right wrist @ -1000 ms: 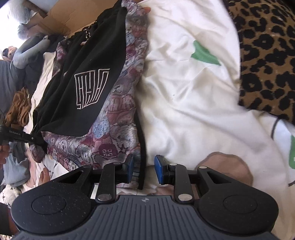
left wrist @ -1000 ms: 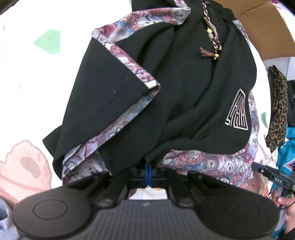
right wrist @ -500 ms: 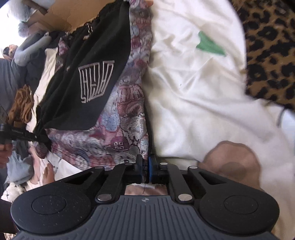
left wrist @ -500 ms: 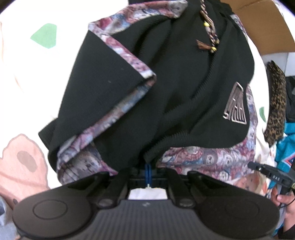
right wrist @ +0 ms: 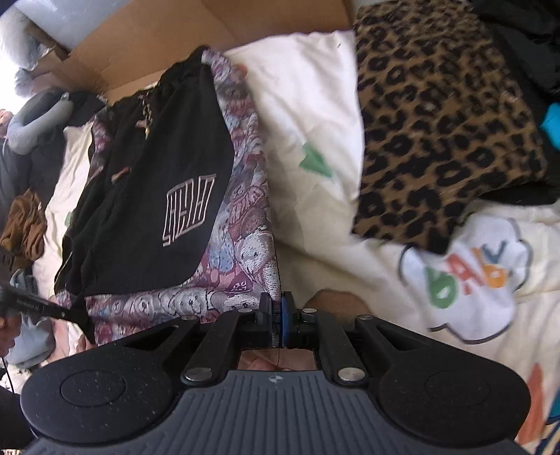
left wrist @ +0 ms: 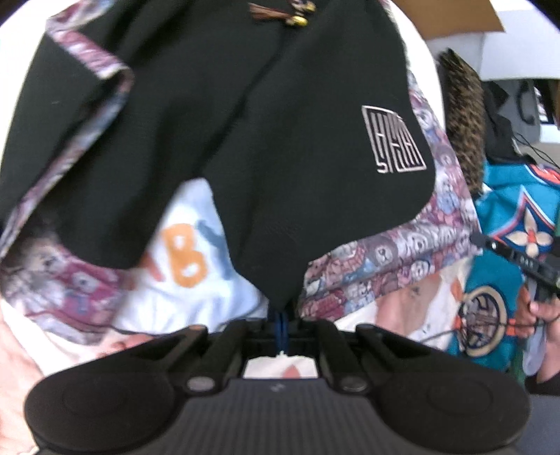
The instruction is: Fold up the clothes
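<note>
left wrist view: the left gripper (left wrist: 282,320) has its fingers clenched on the lower black hem of a pair of shorts (left wrist: 280,140), black with a paisley patterned border and a pale line logo (left wrist: 392,143). the shorts hang lifted above a white bedsheet (left wrist: 189,252) printed with orange and blue letters. a beaded drawstring (left wrist: 280,17) shows at the top. at the right edge, a hand (left wrist: 544,308) holds the other gripper beside a teal jersey (left wrist: 507,217). the picture is blurred.

right wrist view: the right gripper (right wrist: 276,315) has its fingers pinched shut on the patterned corner of the shorts (right wrist: 157,196), which stretch away toward a cardboard box (right wrist: 168,45). a leopard print garment (right wrist: 437,133) lies on the bedsheet (right wrist: 315,115) to the right, well apart from the shorts.
</note>
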A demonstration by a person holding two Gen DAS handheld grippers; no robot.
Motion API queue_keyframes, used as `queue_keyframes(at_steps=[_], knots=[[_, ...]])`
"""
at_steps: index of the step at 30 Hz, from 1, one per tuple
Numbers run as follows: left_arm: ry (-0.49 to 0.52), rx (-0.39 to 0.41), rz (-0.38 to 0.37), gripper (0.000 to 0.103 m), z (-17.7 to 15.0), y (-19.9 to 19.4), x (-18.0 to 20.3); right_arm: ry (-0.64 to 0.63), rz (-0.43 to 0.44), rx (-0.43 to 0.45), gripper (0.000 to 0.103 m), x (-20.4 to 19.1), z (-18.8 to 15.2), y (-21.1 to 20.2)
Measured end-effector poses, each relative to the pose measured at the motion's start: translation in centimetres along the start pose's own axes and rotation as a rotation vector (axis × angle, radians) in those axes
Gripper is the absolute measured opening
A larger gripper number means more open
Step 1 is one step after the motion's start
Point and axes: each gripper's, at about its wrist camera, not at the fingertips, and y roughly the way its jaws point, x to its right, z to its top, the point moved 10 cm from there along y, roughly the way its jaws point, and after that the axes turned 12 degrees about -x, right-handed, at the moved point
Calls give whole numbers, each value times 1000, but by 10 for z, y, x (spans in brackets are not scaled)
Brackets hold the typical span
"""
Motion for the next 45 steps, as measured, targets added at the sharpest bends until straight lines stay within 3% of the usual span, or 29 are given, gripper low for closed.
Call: queue_keyframes(at_steps=[3,11,23,31,45], knots=[[43,-17,-18,1,-8,-5,-9,-7,-14,29,2,-1,6,-18],[117,-70,-68,1,-1,21,12,-31,-35,96,2,-11,24,-60],[199,-132,-101,1,4,48,20,-64,-80,139,2,-15,33,-82],[202,-189,-71,1,4,76,7,-31,-142,83,2,14,24,-55],[157,-203,43,1,21,122,-33,35,-217,-42,3,72,14,55]])
